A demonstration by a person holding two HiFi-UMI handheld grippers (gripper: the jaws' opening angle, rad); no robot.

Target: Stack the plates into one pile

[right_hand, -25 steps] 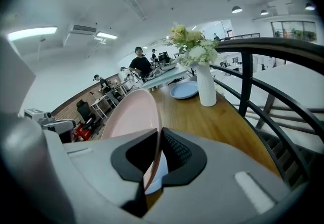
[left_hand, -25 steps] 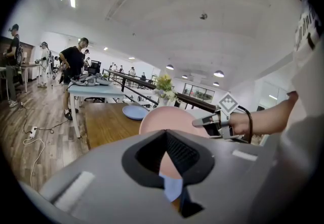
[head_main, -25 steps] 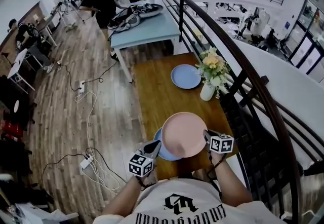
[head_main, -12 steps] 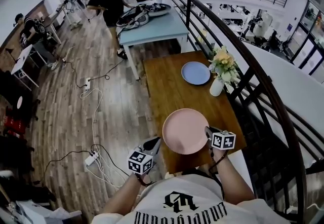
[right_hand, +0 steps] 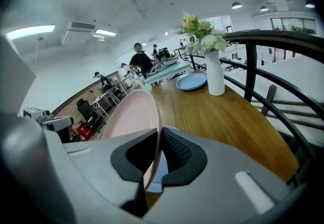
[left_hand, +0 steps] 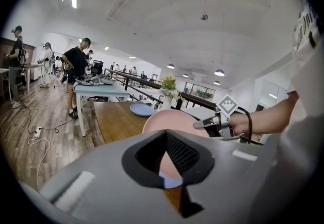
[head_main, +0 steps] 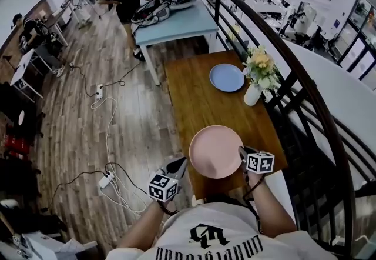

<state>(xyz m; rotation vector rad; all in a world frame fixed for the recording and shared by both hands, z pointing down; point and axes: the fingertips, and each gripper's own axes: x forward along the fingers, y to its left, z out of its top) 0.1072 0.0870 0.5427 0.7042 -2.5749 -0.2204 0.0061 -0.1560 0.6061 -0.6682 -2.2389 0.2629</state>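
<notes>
Nearest the person, the left gripper is hanging off the near-left corner of the table, its jaws drawn together on nothing, tips pointing toward the pile. Just to its right, the right gripper is pinching the right-hand rim of the pink plate, jaws closed down to the thickness of that rim, so the plate is reaching leftward from the grip. Directly under it, the near blue plate is lying on the wood, showing only as a sliver below the pink one; the pink plate seems to be hovering a little above it rather than resting, though the gap is hard to judge. That is the relation the coming move is turning on: the target is lying straight below the held plate, so a plain lowering looks enough. Well apart, at the far end of the table and slightly right, the second blue plate is sitting flat just beside the white vase of flowers, closer to the right gripper's side than the left's.
</notes>
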